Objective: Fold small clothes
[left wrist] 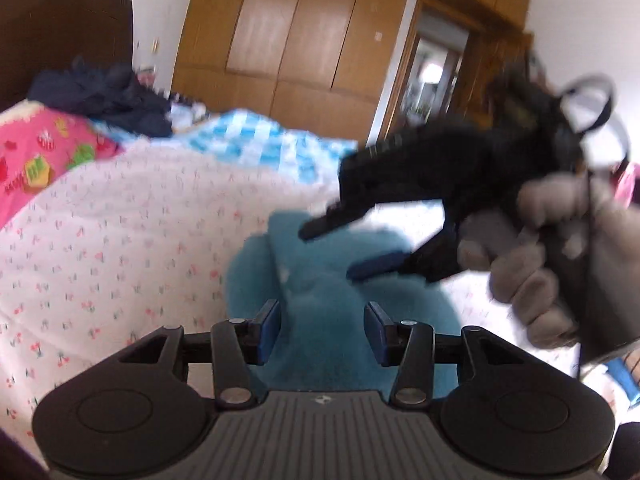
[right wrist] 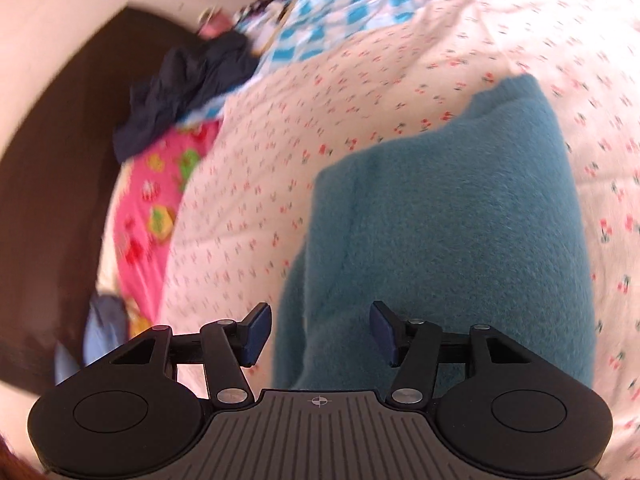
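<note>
two grippers hang over a fuzzy teal garment (right wrist: 440,208) that lies folded on the cherry-print quilt (right wrist: 304,92), with bare quilt around its edges. the left gripper (left wrist: 322,330) and right gripper (right wrist: 318,330) both stand with jaws parted and nothing between the pads. a dark navy garment (left wrist: 108,96) lies crumpled by the brown headboard (left wrist: 60,32), beside a pink patterned cloth (left wrist: 44,152).
</note>
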